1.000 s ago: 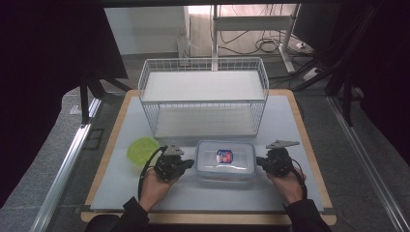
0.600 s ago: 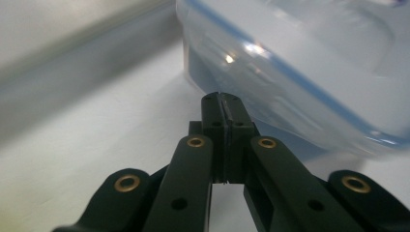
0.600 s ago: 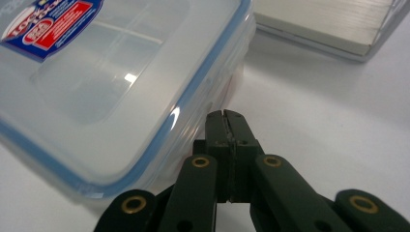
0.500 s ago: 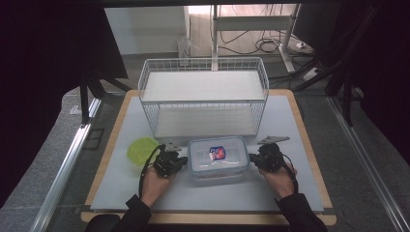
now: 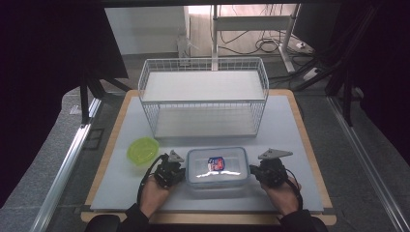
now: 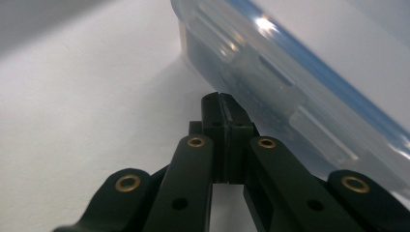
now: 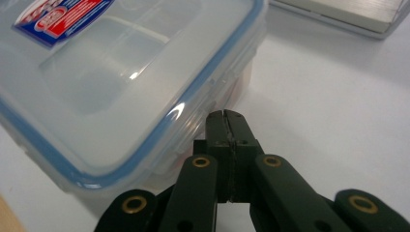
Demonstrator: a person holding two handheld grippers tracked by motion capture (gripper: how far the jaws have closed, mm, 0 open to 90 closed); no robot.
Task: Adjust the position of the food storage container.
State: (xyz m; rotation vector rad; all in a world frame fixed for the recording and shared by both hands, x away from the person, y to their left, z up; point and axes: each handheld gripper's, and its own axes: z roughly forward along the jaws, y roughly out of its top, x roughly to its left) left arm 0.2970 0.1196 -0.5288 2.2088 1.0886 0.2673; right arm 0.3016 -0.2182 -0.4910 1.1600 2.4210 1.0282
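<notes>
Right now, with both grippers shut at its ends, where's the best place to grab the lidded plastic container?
Probably by the two short ends, one gripper per side. The clear plastic container lies flat and wide, too broad for one pair of jaws. Its lid's side latch flaps stick out from the wall, giving an edge to pinch. The left gripper and right gripper already flank those ends; both would need to open first.

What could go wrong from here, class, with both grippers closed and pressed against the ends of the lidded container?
1. The left gripper and right gripper have their jaws together, so they only push on the clear container; lifted this way, it could slip out and drop.
2. Uneven pushing might twist it or slide it across the white mat.
3. The green bowl sits close beside the left hand and could get knocked.
</notes>
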